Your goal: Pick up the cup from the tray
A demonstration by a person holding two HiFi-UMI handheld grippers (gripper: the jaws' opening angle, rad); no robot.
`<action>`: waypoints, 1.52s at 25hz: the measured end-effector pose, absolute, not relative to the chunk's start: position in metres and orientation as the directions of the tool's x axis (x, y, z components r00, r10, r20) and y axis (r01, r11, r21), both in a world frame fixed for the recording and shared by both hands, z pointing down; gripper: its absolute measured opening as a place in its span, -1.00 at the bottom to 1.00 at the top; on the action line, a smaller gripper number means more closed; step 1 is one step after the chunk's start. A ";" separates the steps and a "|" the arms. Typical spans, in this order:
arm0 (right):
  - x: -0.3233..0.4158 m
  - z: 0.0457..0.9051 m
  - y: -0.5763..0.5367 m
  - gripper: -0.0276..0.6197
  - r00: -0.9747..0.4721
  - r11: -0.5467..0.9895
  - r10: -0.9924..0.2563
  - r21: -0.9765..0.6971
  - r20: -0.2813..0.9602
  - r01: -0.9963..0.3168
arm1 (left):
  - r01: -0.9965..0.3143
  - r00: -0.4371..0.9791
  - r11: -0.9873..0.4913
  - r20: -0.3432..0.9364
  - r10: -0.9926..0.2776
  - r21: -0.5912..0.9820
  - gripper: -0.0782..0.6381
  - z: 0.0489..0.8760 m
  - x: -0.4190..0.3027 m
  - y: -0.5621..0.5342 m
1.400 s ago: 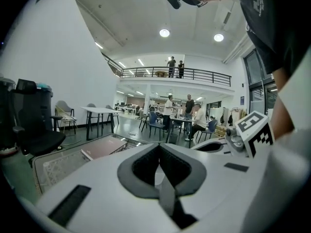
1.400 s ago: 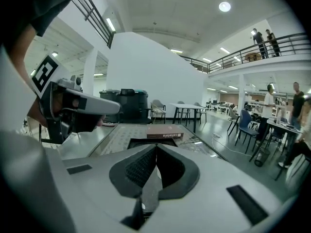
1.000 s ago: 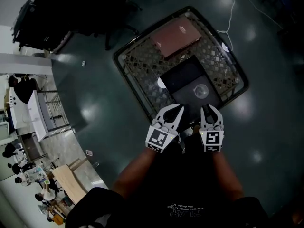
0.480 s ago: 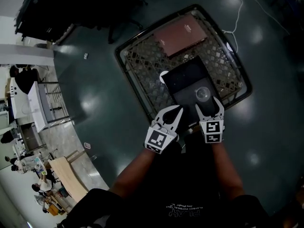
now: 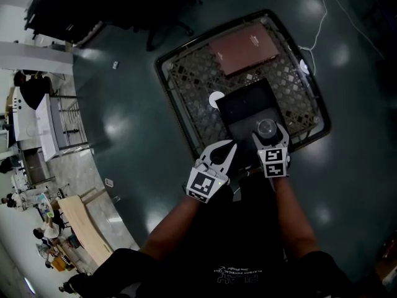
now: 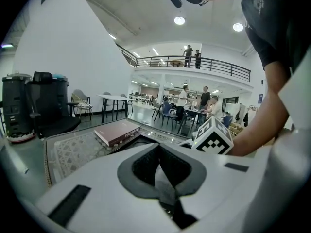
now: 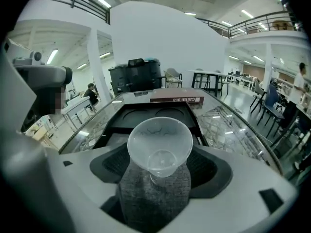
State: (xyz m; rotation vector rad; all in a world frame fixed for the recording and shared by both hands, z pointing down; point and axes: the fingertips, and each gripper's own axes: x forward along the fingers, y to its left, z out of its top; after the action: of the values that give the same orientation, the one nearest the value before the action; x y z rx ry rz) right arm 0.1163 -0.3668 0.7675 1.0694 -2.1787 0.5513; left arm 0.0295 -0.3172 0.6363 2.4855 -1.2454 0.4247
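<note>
While the cup sits ungripped on the tray, right tool has just been opening wide and straddles it. Left tool is pressed together, empty. Squeeze and lift remain.

Support: square table with a patterned lattice top under glass and a dark raised rim with rounded corners. It stands on a dark glossy floor that shows lamp reflections.

Directly on the table top:
- reddish-brown book, flat, at the far side
- black tray, flat, in the near half, its near end close to the rim
- small white disc, touching the tray's left far corner, partly covered by it
- second white disc at the right rim
</note>
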 end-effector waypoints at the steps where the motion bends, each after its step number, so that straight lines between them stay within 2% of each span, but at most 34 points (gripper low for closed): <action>1: 0.116 0.769 -0.367 0.15 -0.463 0.583 -0.537 -0.086 0.705 -0.808 | -0.813 0.570 -0.561 0.404 -0.715 0.155 -0.76 0.636 0.028 -0.317; 7: 0.117 0.774 -0.371 0.14 -0.458 0.580 -0.543 -0.080 0.704 -0.811 | -0.819 0.564 -0.553 0.397 -0.724 0.153 -0.76 0.634 0.021 -0.318; 10: 0.117 0.774 -0.374 0.03 -0.453 0.580 -0.550 -0.069 0.701 -0.812 | -0.819 0.564 -0.553 0.399 -0.723 0.154 -0.76 0.635 0.019 -0.317; 14: 0.116 0.770 -0.377 0.01 -0.455 0.583 -0.554 -0.064 0.697 -0.810 | -0.815 0.567 -0.560 0.401 -0.720 0.147 -0.76 0.633 0.018 -0.317; 21: 0.115 0.728 -0.381 0.00 -0.458 0.563 -0.612 -0.051 0.645 -0.825 | -0.806 0.579 -0.577 0.379 -0.722 0.132 -0.76 0.620 0.016 -0.320; 29: 0.104 0.650 -0.379 0.01 -0.490 0.558 -0.690 -0.039 0.533 -0.829 | -0.790 0.599 -0.604 0.342 -0.724 0.104 -0.76 0.598 0.015 -0.322; 38: 0.096 0.528 -0.357 0.01 -0.529 0.559 -0.777 -0.010 0.341 -0.829 | -0.782 0.618 -0.617 0.248 -0.746 0.092 -0.76 0.549 0.017 -0.325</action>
State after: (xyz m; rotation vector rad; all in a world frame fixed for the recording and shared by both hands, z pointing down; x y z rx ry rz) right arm 0.0956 -0.3570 0.5279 1.3255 -2.4986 0.2461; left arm 0.0173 -0.3253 0.5491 2.6501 -1.2655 0.2753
